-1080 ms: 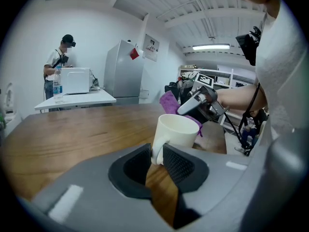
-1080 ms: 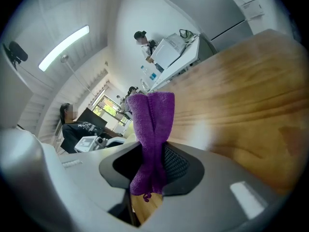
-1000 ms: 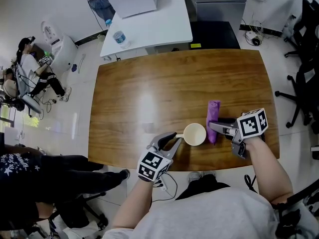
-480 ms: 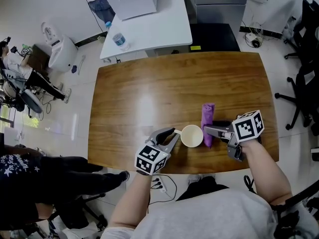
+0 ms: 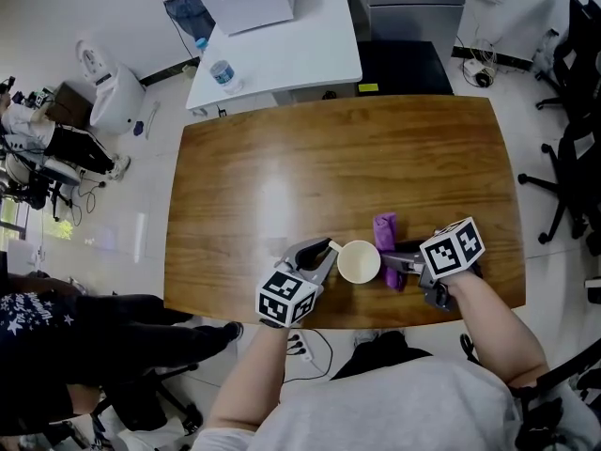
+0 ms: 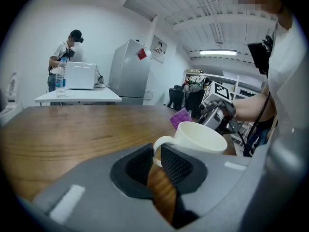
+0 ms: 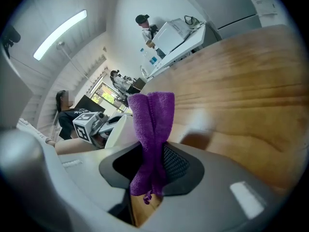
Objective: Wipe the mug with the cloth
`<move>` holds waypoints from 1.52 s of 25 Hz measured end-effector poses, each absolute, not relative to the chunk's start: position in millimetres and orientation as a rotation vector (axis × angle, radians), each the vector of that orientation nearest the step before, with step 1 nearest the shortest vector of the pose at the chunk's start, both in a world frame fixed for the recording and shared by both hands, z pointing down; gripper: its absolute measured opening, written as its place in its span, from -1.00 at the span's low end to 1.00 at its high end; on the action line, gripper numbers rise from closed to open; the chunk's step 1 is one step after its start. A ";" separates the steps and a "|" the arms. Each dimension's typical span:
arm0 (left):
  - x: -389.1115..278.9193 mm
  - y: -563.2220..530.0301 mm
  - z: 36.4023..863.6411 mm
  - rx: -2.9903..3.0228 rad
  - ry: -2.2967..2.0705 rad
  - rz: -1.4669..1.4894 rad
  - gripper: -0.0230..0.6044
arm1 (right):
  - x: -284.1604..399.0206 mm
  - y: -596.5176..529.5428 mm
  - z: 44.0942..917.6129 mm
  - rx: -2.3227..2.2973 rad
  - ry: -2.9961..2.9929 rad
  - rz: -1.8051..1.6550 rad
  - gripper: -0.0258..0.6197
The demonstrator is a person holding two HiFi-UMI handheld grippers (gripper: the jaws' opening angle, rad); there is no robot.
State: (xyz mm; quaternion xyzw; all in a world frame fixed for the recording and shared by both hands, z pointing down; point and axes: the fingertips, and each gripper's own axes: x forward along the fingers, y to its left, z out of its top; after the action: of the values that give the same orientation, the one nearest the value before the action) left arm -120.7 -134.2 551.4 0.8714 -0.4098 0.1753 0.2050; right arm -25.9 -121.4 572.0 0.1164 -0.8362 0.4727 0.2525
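Mug [image 5: 359,261] stands upright near the front edge of the table [image 5: 310,158]. The left gripper [image 5: 322,252] is closing its jaws on the handle between them. The right gripper [image 5: 396,263] pinches the purple cloth [image 5: 385,225] just beside the mug. Best to grip the handle firmly before pressing the cloth on.

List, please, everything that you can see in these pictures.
mug: one, white, near table edge, handle between left jaws
cloth: one, purple, beside mug, in right jaws
wooden table: one, brown, centre
white table: one, white, behind it
bottle: one, clear, on white table
office chairs: at least two, black, right edge
left gripper: one, grey, jaws closing on mug handle
right gripper: one, grey, shut on cloth
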 end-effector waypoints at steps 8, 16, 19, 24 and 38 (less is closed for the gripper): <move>-115.6 -130.8 552.2 2.433 -1.123 0.456 -0.81 | -18.8 -126.2 561.6 0.327 -2.314 1.323 -0.54; -96.6 -129.4 551.1 2.463 -1.074 0.452 -0.81 | -17.3 -156.4 513.0 0.350 -2.482 1.363 -0.54; -89.0 -128.3 550.3 2.470 -1.055 0.464 -0.81 | -20.5 -150.7 511.3 0.319 -2.485 1.372 -0.54; -86.2 -130.4 551.3 2.469 -1.049 0.486 -0.83 | -20.9 -146.8 515.3 0.290 -2.477 1.413 -0.54; -80.3 -136.6 552.7 2.438 -1.050 0.440 -0.86 | -15.4 -135.9 577.5 0.345 -2.302 1.384 -0.54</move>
State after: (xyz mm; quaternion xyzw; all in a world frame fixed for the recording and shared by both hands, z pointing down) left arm -80.3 -136.6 552.7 0.8831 -0.3804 0.1593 0.2235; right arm -15.4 -135.9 577.5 0.1244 -0.8302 0.4991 0.2149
